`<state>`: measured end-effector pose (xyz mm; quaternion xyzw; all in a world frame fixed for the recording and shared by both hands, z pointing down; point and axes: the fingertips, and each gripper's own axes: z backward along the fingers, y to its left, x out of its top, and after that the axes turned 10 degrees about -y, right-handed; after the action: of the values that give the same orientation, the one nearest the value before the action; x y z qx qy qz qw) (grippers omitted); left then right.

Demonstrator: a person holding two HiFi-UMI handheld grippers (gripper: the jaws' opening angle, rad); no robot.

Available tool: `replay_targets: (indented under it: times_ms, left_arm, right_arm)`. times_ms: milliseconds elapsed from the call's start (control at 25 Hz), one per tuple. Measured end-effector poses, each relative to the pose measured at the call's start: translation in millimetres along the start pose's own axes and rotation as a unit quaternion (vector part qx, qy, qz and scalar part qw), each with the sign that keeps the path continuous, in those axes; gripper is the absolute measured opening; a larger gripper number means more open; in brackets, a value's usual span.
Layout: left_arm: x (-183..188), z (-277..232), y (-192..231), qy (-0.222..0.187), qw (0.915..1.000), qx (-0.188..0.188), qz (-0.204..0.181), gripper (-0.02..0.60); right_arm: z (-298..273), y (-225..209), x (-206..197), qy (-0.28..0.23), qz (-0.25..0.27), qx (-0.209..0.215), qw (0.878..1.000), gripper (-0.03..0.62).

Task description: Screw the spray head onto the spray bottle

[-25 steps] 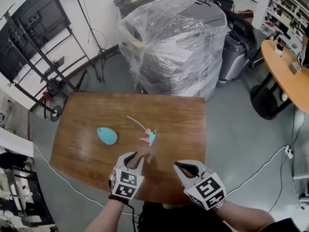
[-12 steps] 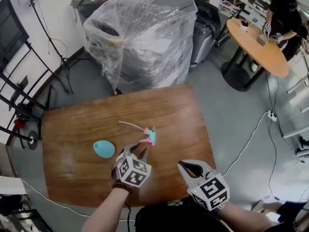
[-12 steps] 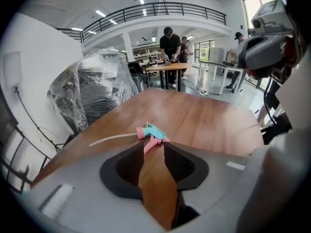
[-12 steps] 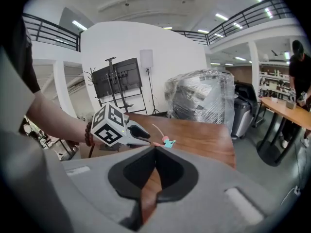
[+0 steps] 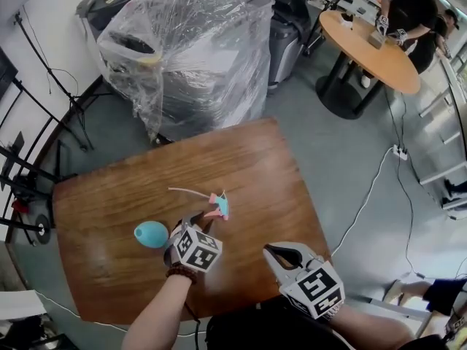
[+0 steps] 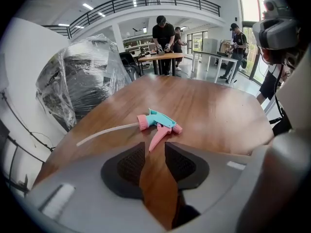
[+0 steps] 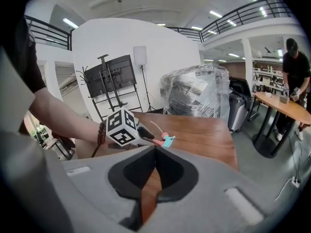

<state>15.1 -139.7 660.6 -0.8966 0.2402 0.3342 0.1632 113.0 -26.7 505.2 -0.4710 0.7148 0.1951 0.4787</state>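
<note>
The spray head (image 5: 217, 206), teal with a pink trigger and collar and a thin clear tube (image 5: 186, 191), lies on the wooden table (image 5: 270, 173). A teal bottle (image 5: 151, 233) lies on its side to its left. My left gripper (image 5: 195, 219) points down at the spray head (image 6: 158, 123), its tips just short of the pink trigger. Its jaws have just been opening and stand apart, the pads (image 6: 180, 161) touching nothing. My right gripper (image 5: 277, 252) hovers shut and empty near the table's front edge, with the spray head (image 7: 166, 140) far ahead of it.
A large bulk wrapped in clear plastic (image 5: 182, 49) stands behind the table. People work at a round table (image 5: 368, 46) at the back right. A black stand (image 5: 29, 159) is at the left, and a cable (image 5: 372, 188) runs across the floor at the right.
My left gripper has moved forward and down towards the spray head and rolled, and its jaws have parted further. The right gripper has hardly shifted.
</note>
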Motion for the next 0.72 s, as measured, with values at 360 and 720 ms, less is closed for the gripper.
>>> replay_targets:
  times_ms: [360, 720]
  left_arm:
    - [3, -7, -5, 0.01, 0.9999, -0.005, -0.001, 0.056]
    - [33, 14, -17, -0.034, 0.9994, 0.004, 0.003, 0.044]
  right_arm:
    - [-6, -8, 1, 0.007, 0.006, 0.031, 0.999, -0.009]
    - [-12, -26, 3, 0.006, -0.031, 0.058, 0.998, -0.009]
